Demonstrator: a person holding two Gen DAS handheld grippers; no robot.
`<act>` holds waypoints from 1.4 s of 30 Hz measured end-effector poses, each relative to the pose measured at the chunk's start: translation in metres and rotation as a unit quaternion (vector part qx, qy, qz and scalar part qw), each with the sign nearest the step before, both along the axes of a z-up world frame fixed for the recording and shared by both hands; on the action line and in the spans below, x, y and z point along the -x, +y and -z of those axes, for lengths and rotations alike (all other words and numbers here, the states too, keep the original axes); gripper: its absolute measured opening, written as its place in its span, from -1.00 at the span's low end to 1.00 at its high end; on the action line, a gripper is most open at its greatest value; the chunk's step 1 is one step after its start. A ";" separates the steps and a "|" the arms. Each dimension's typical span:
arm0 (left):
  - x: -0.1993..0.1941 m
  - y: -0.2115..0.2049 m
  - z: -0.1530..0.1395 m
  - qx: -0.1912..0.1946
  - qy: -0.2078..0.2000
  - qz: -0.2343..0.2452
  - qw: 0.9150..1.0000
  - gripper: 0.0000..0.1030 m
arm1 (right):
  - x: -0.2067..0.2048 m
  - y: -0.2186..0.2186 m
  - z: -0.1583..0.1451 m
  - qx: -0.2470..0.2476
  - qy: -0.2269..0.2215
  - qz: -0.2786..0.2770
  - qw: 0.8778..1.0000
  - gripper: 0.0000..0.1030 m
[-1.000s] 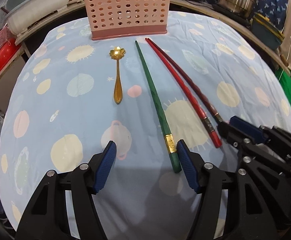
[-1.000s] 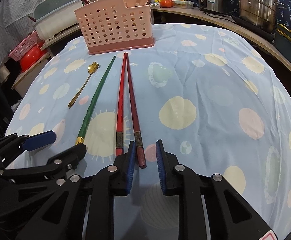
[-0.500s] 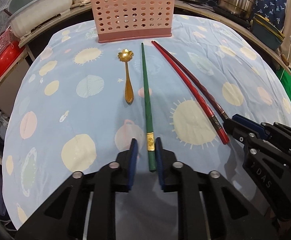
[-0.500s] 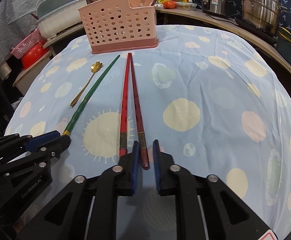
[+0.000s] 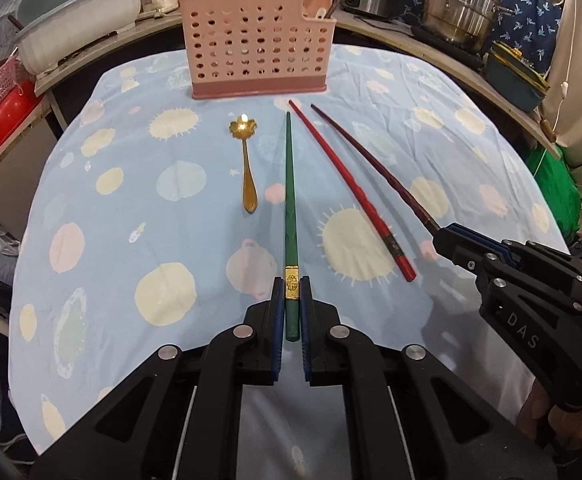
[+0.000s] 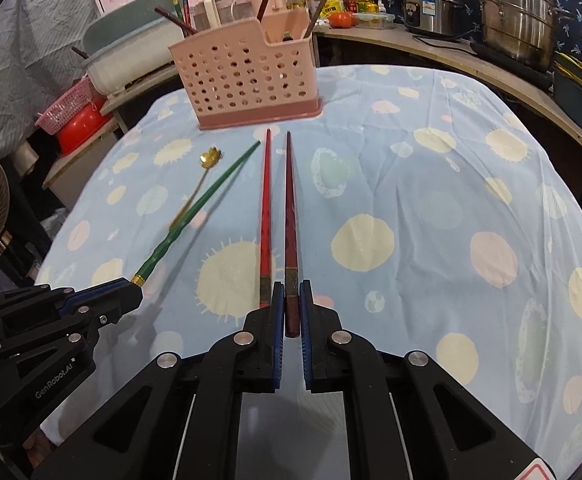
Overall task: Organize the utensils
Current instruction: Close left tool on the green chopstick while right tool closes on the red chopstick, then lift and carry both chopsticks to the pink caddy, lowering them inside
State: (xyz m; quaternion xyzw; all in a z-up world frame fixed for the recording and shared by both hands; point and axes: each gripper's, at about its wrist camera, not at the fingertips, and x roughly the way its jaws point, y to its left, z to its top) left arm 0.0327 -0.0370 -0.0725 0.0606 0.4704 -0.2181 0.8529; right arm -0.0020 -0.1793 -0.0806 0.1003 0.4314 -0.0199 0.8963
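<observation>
Chopsticks lie lengthwise on the desk (image 5: 103, 248), tips toward the pink perforated utensil basket (image 5: 257, 54) standing at its far edge. Left tool (image 5: 291, 312) is clamped on the thick gold-banded end of the green chopstick (image 5: 290, 200), near the desk's front edge. Right tool (image 6: 291, 316) is clamped on the thick end of the dark maroon chopstick (image 6: 290, 216), also near the front edge. Just left of the maroon one, a bright red chopstick (image 6: 265, 216) lies free on the cloth, its thick end beside the right tool's left finger. Left of the green chopstick rests a gold spoon (image 5: 246, 160) with a flower-shaped bowl, pointing at the basket.
</observation>
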 end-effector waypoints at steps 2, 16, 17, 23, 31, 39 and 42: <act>0.001 0.002 -0.009 0.005 -0.005 -0.002 1.000 -0.87 | 0.003 -0.001 -0.011 -0.006 -0.011 0.001 1.000 -0.86; -0.011 0.018 -0.088 0.049 -0.069 -0.026 0.996 -0.87 | 0.012 -0.019 -0.096 -0.030 -0.100 0.019 0.994 -0.86; -0.013 0.018 -0.092 0.052 -0.073 -0.028 0.996 -0.87 | 0.011 -0.021 -0.102 -0.030 -0.106 0.020 0.994 -0.86; -0.025 0.021 -0.123 0.064 -0.104 -0.038 0.992 -0.87 | 0.005 -0.026 -0.133 -0.032 -0.135 0.023 0.990 -0.86; -0.044 0.015 -0.156 0.068 -0.136 -0.039 0.988 -0.87 | -0.008 -0.036 -0.162 -0.035 -0.166 0.030 0.985 -0.86; -0.065 0.007 -0.194 0.082 -0.162 -0.035 0.983 -0.87 | -0.023 -0.042 -0.195 -0.028 -0.199 0.030 0.979 -0.86; -0.076 0.003 -0.211 0.088 -0.177 -0.033 0.980 -0.87 | -0.032 -0.047 -0.208 -0.027 -0.214 0.033 0.976 -0.86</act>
